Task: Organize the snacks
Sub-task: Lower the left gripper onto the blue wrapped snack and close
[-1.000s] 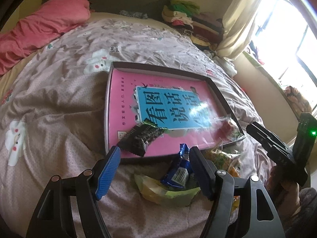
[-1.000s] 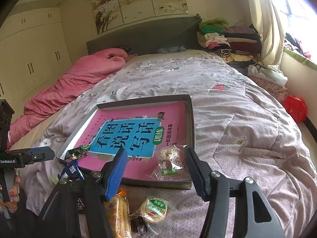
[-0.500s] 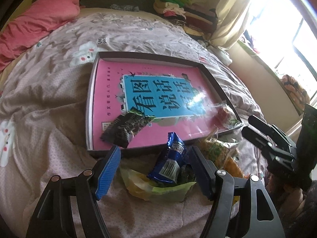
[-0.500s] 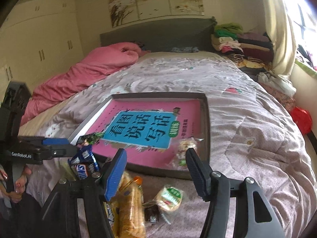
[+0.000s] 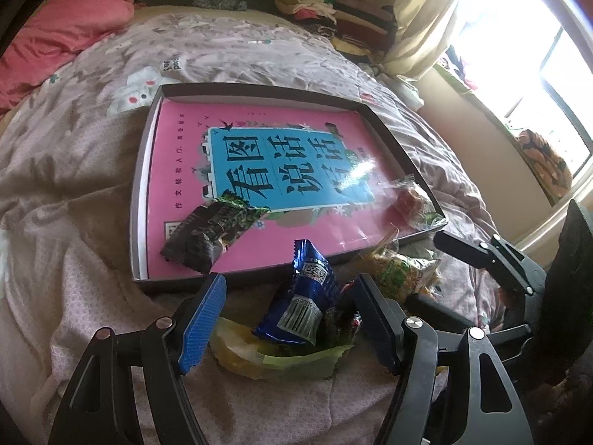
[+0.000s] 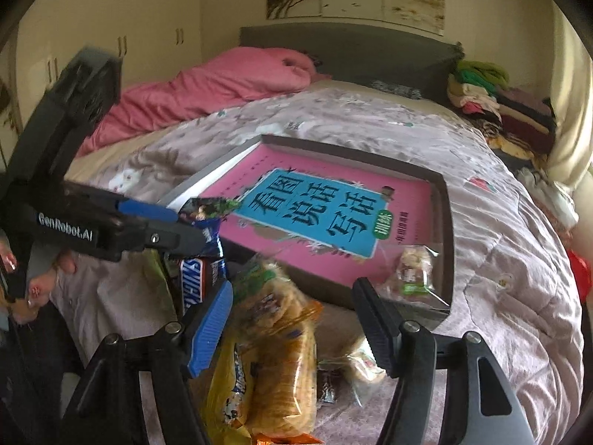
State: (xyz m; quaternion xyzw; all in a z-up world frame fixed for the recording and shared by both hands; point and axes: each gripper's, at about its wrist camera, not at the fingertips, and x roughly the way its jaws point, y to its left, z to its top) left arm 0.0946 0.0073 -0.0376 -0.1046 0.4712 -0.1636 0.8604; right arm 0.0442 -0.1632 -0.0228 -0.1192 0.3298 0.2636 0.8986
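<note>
A shallow dark tray point(image 5: 259, 91) lined with a pink book lies on the bed. In it are a dark snack packet point(image 5: 211, 231) at the near left and a clear-wrapped snack point(image 5: 417, 204) at the near right corner. My left gripper point(image 5: 292, 319) is open around a blue candy-bar wrapper point(image 5: 304, 304) that lies on a green-yellow bag point(image 5: 281, 356) in front of the tray. My right gripper point(image 6: 292, 322) is open over a yellow bag of bread point(image 6: 274, 348). The blue wrapper point(image 6: 194, 285) also shows in the right wrist view.
More small snacks point(image 6: 355, 367) lie on the quilt in front of the tray point(image 6: 443, 230). A pink duvet point(image 6: 207, 85) is at the bed head. Folded clothes point(image 6: 493, 111) are stacked at the far right. A window point(image 5: 537, 55) is to the right.
Both grippers have moved forward and down toward the snack pile. The blue wrapper now stands between my left fingers, and the bread bag now lies under my right gripper.
</note>
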